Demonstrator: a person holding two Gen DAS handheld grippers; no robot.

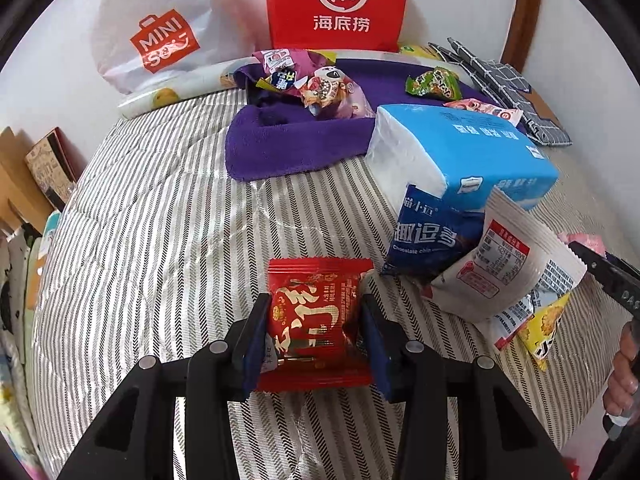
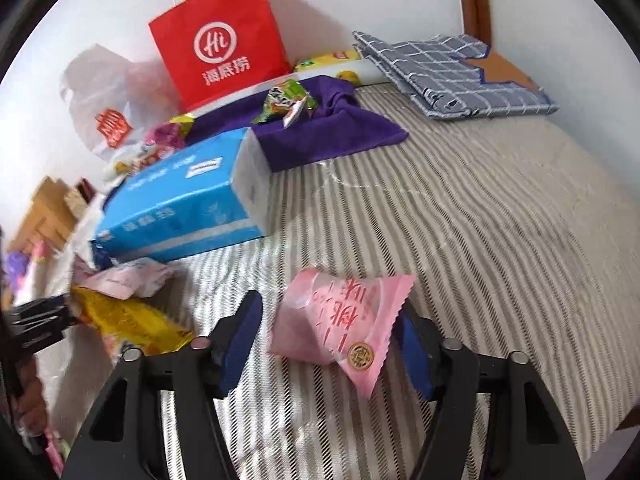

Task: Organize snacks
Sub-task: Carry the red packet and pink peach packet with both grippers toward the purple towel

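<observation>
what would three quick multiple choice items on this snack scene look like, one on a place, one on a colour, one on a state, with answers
1. Where does the green snack packet lie?
A. on the purple towel
B. on the checked grey cloth
C. inside the red paper bag

2. What colour is the packet between the fingers of the right hand-held gripper?
A. yellow
B. pink
C. green

3. What is the left hand-held gripper doing?
A. standing wide open over bare bedding
B. shut on the blue tissue pack
C. shut on the red snack packet

Answers:
1 A, the green packet rests on the towel's folds.
2 B, the pink packet sits between the blue pads.
3 C, both pads press the red wrapper's sides.
</observation>
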